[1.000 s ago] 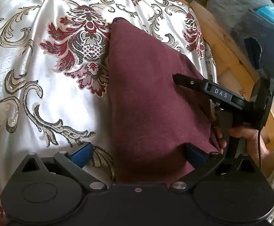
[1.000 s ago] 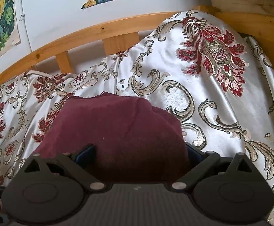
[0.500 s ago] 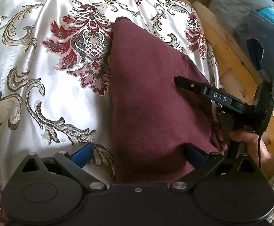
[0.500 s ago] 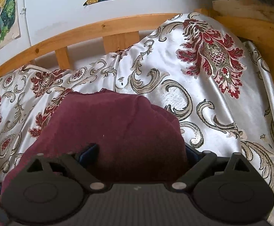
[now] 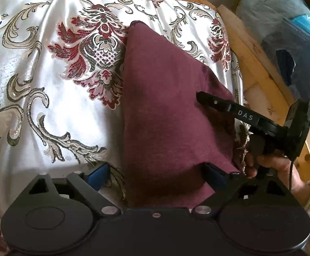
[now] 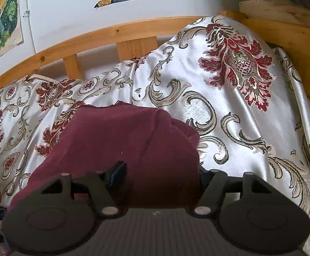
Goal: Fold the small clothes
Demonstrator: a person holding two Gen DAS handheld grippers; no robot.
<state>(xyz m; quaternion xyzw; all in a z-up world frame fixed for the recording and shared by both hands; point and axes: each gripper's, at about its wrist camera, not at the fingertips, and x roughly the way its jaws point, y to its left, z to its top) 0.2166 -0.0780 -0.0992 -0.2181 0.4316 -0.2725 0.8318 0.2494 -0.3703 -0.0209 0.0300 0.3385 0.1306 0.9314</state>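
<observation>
Wooden bedframe (image 6: 120, 29) beyond maroon cloth (image 5: 167, 115); brocade bedspread (image 5: 48, 85)

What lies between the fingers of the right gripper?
The maroon cloth lies between the closing fingers of the right gripper, as the right wrist view shows.

Bright, soft daylight, both views. Sheen and near-blown highlights on satin bedspread (image 5: 37, 98). Shadow beneath maroon cloth (image 5: 167, 117), darkest at near edge. Strong fisheye bending of wooden bed rail (image 6: 103, 34). Corners vignetted black. Focus mostly sharp, edges softer.
</observation>
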